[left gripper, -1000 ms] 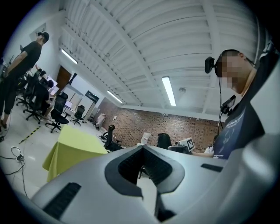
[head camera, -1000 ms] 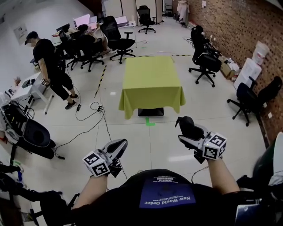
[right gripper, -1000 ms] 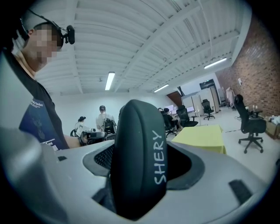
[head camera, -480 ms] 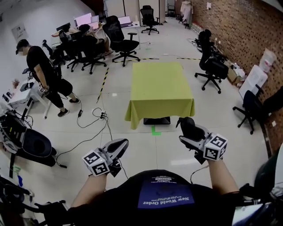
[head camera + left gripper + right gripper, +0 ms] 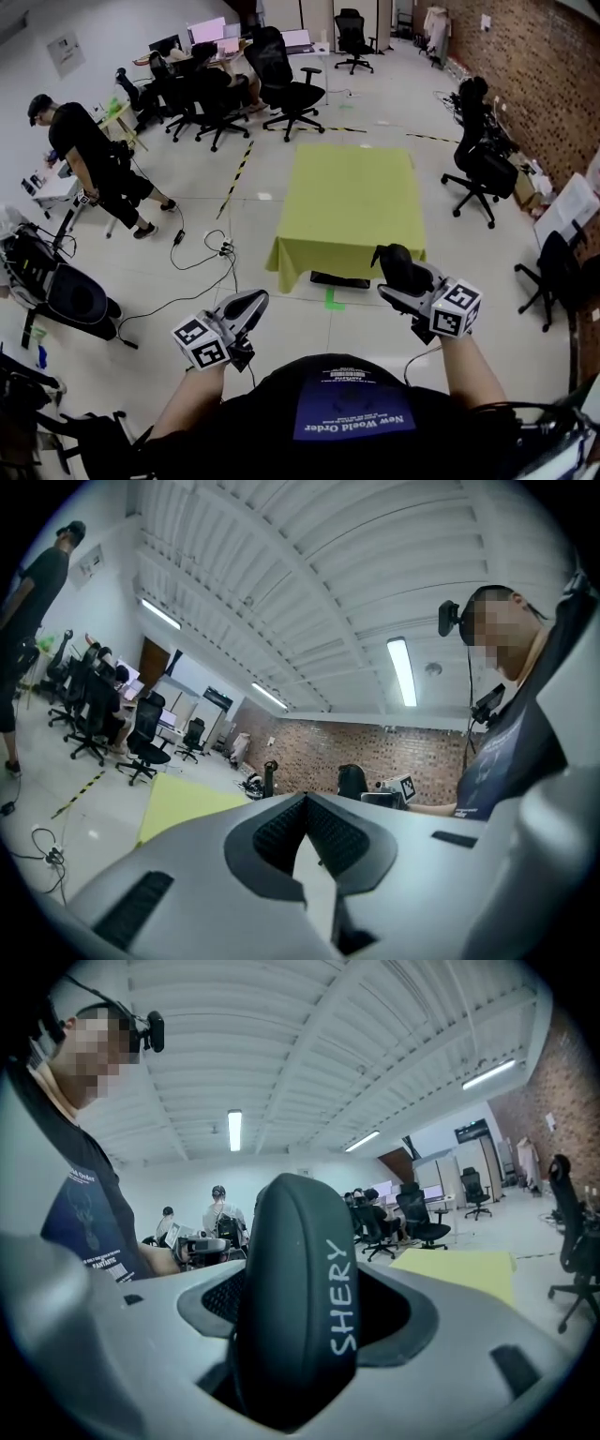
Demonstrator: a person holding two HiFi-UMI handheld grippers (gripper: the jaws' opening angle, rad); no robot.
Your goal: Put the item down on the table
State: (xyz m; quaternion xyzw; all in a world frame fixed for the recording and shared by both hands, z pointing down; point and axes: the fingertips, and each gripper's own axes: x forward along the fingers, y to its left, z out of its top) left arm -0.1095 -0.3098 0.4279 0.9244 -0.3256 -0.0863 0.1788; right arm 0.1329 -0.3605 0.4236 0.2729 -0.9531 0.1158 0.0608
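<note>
A black oval case [image 5: 286,1241] with white lettering stands upright between the jaws of my right gripper [image 5: 309,1326], which is shut on it. In the head view the case [image 5: 394,261] sticks out of the right gripper [image 5: 405,279], held in the air over the floor just short of the table. The table [image 5: 352,202] has a yellow-green cloth with nothing on it and lies straight ahead. It also shows in the gripper views, as the table [image 5: 183,803] and the table [image 5: 459,1269]. My left gripper [image 5: 246,305] is shut and empty, its pads meeting at the tip [image 5: 305,797].
Black office chairs [image 5: 286,80] ring the table at the back and the right [image 5: 483,159]. A person in black [image 5: 89,155] bends at a desk on the left. Cables [image 5: 202,258] trail over the floor. A green tape mark [image 5: 333,300] lies before the table. A brick wall [image 5: 544,66] runs along the right.
The table has come nearer and now lies just beyond the grippers. Both grippers keep the same pose, the case still held. The person on the left has shifted stance.
</note>
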